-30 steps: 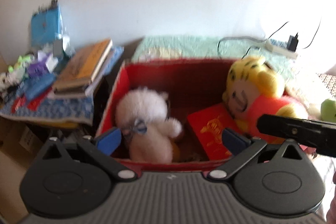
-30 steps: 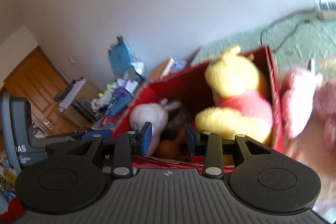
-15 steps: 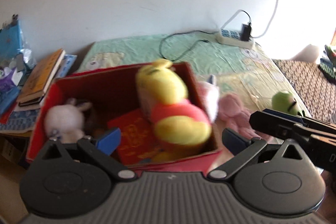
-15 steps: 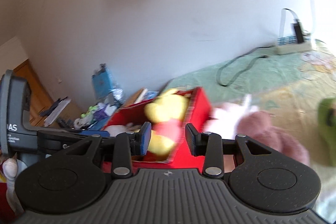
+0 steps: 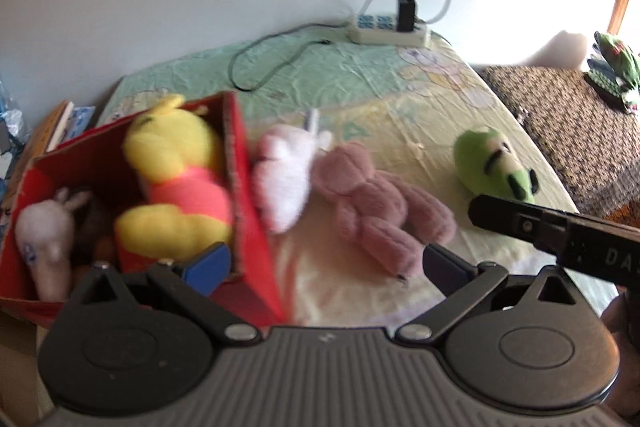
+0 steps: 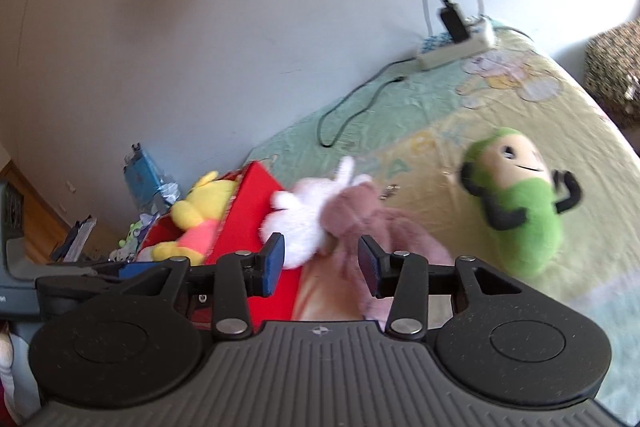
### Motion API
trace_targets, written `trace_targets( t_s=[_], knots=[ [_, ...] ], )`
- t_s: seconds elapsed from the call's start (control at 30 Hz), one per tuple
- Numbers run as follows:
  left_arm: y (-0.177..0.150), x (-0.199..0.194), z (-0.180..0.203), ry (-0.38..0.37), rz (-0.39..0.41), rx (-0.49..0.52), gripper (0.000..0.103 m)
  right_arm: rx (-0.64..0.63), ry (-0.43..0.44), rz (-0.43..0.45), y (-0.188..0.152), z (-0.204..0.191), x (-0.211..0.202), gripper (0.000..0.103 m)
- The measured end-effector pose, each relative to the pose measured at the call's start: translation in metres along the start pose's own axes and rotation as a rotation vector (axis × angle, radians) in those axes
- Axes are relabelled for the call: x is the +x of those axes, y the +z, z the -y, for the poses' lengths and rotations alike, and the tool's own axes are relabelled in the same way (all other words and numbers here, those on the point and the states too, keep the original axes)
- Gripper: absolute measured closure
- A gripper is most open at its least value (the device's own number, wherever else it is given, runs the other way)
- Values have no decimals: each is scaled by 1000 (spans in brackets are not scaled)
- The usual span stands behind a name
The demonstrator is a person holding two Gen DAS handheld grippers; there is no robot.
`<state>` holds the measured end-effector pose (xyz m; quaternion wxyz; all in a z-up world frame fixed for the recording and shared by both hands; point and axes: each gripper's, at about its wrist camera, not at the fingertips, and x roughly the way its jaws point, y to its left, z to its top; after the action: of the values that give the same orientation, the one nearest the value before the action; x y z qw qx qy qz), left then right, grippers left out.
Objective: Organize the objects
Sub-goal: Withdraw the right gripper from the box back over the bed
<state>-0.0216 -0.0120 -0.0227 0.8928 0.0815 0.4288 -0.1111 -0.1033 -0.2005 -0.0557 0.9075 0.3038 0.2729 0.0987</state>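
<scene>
A red cardboard box [image 5: 250, 223] at the left holds a yellow bear in a red shirt [image 5: 176, 163] and a small white bunny [image 5: 44, 231]. On the bed sheet beside the box lie a white plush [image 5: 284, 179], a pink plush [image 5: 372, 203] and a green plush [image 5: 488, 163]. My left gripper [image 5: 324, 263] is open wide and empty, low in front of the box's corner and the pink plush. My right gripper [image 6: 320, 261] is empty, its jaws opening; the white plush [image 6: 304, 223] and pink plush [image 6: 360, 219] lie just beyond it, the green plush [image 6: 520, 203] to its right.
A power strip [image 5: 388, 31] with a charger and a black cable lies on the sheet against the white wall. Books [image 5: 52, 131] and clutter are stacked left of the box. A brown patterned blanket [image 5: 580, 131] covers the bed's right part.
Both views have swung right, from over the red box to the plush toys on the sheet. The right gripper's jaws have spread wider. The left jaws stay wide.
</scene>
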Motion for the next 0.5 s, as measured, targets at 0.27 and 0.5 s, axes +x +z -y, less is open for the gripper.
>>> trace_targets(
  t_s=[0.27, 0.5],
  knots=[
    [-8, 23, 56, -34, -86, 103, 1, 38, -11, -27, 1, 29, -10, 58],
    [-14, 44, 69, -68, -176, 77, 1, 79, -30, -54, -4, 50, -18, 58]
  ],
)
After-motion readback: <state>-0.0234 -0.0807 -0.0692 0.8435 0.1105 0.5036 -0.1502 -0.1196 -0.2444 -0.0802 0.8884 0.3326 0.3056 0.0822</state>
